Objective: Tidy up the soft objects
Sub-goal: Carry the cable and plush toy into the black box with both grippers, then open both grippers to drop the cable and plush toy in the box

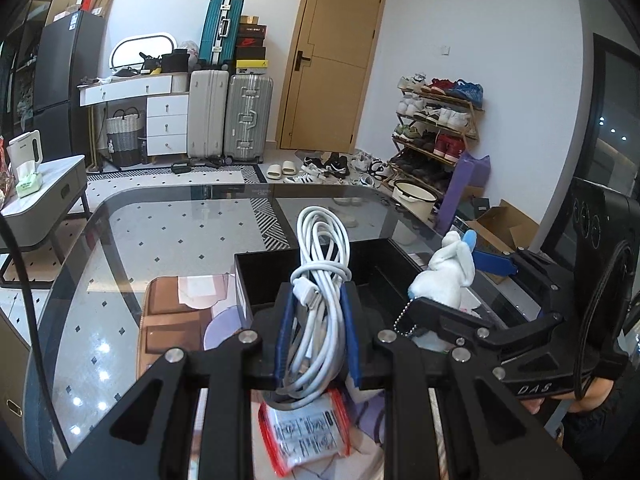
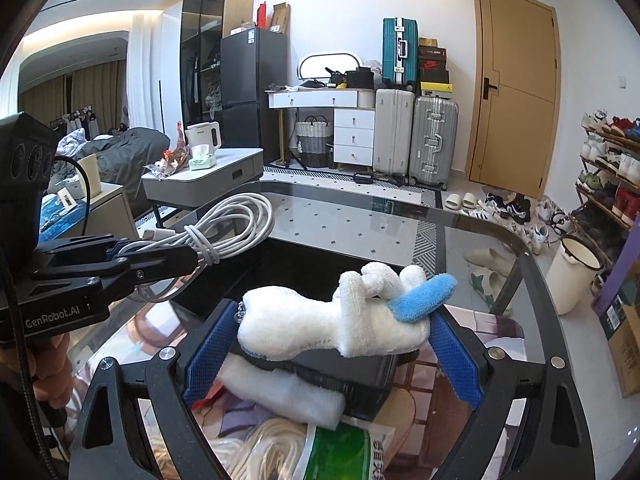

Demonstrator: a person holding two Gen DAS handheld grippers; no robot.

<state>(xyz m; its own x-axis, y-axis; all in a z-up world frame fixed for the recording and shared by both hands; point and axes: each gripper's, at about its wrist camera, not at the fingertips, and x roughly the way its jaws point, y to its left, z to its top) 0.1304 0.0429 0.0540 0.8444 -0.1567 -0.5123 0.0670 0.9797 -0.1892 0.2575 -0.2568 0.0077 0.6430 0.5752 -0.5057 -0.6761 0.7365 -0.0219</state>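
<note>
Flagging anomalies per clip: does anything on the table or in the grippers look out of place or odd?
Nothing looks damaged or spilled. The left hand-held gripper clamps a coiled white cable, and the plush toy lies crosswise between the right hand-held gripper's wide fingers.

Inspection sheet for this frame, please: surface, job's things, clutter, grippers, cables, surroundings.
Surface: glass table, patterned mat under part of it.
Job's things: cable bundle, plush toy, black box.
Clutter: red-edged bag, green packet, white roll.
Grippers: left gripper shut on the cable bundle; right gripper wide, gripping the plush toy over the box.
Cables: black lead at left edge.
Surroundings: suitcases, shoe rack, door.
</note>
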